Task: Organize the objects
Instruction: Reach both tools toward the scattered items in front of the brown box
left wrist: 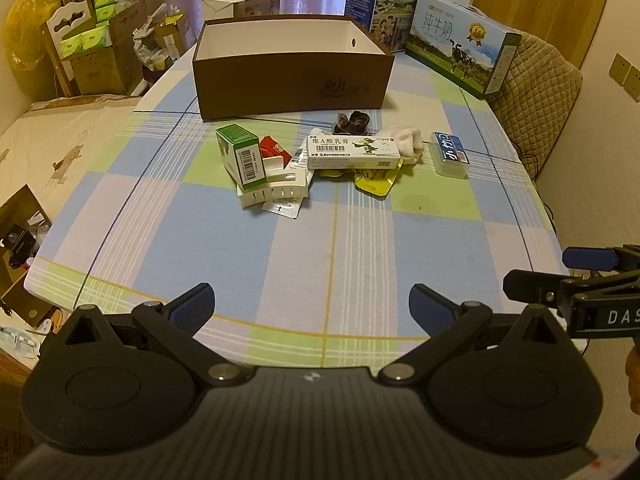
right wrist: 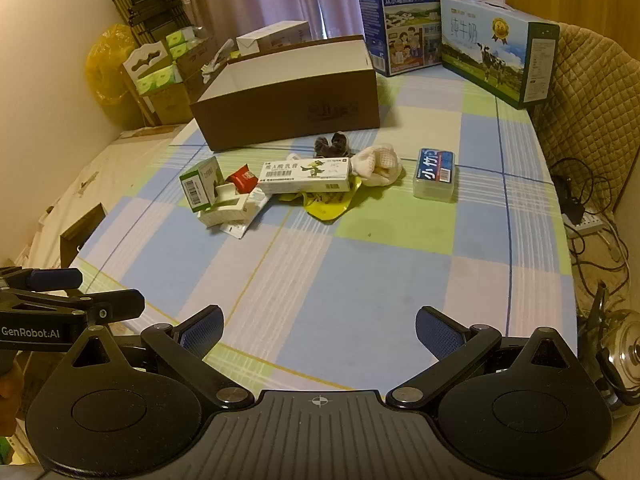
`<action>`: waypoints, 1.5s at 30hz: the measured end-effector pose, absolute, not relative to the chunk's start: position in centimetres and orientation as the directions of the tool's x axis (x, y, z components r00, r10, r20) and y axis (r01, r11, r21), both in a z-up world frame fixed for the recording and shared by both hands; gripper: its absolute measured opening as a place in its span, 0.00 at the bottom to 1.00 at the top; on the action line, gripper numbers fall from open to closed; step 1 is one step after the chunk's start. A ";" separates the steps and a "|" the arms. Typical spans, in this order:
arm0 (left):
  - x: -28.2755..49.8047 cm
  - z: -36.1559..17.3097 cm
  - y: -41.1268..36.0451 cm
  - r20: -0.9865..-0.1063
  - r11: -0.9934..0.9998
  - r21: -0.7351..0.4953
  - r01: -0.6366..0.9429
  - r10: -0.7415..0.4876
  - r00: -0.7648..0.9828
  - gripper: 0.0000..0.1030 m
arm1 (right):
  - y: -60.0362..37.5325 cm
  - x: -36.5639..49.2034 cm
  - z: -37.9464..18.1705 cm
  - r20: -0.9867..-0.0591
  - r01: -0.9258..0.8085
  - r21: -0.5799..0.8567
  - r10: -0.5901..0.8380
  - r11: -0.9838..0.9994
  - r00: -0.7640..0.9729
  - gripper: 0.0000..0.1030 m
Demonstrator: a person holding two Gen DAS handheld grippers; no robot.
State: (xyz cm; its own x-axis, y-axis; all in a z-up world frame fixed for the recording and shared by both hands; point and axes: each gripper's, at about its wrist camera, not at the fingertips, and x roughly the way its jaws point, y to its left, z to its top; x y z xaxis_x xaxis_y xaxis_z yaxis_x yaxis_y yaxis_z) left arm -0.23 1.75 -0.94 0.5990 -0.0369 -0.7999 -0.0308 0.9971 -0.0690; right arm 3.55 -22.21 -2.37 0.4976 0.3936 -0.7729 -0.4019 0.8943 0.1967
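Note:
A row of small things lies mid-table in front of an open brown box [left wrist: 292,84] [right wrist: 288,116]: a green-and-white carton [left wrist: 242,156] [right wrist: 200,186], a red packet [left wrist: 274,148] [right wrist: 243,178], a white plastic holder [left wrist: 276,190] [right wrist: 228,208], a long white ointment box [left wrist: 354,152] [right wrist: 306,176], a yellow pouch [left wrist: 376,182] [right wrist: 326,204], a dark scrunchie [left wrist: 354,120] [right wrist: 332,145], a white cloth [left wrist: 404,142] [right wrist: 378,166] and a clear case with a blue label [left wrist: 450,154] [right wrist: 435,178]. My left gripper [left wrist: 312,306] and right gripper [right wrist: 320,330] hover open over the table's near edge, far from them all.
The table wears a blue, green and lilac checked cloth [left wrist: 320,240] [right wrist: 360,264]. Two milk cartons [left wrist: 460,46] [right wrist: 496,44] stand at the back right beside a quilted chair [left wrist: 536,80]. Cardboard boxes [left wrist: 100,56] crowd the floor on the left; cables [right wrist: 588,232] and a metal pot lid [right wrist: 628,356] lie right.

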 end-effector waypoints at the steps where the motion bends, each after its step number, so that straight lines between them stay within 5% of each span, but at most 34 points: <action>1: -0.2 -0.9 1.7 -0.800 0.997 -0.070 -0.031 -0.037 0.598 0.99 | -22.2 3.5 -2.4 -0.773 -0.402 0.196 0.394 0.894 0.498 0.98; 45: 7.8 -1.1 4.7 -0.829 0.997 -0.071 -0.036 -0.039 0.557 0.99 | -20.9 9.3 -3.3 -0.792 -0.317 0.207 0.349 0.926 0.501 0.98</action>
State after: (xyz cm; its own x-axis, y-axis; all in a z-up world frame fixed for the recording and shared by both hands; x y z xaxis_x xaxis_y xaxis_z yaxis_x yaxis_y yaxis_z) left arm 7.76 4.74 -1.11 0.5575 -0.0385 -0.8293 -0.0361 0.9969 -0.0705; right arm 9.33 -20.88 -3.27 0.5009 0.3488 -0.7921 -0.3171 0.9255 0.2070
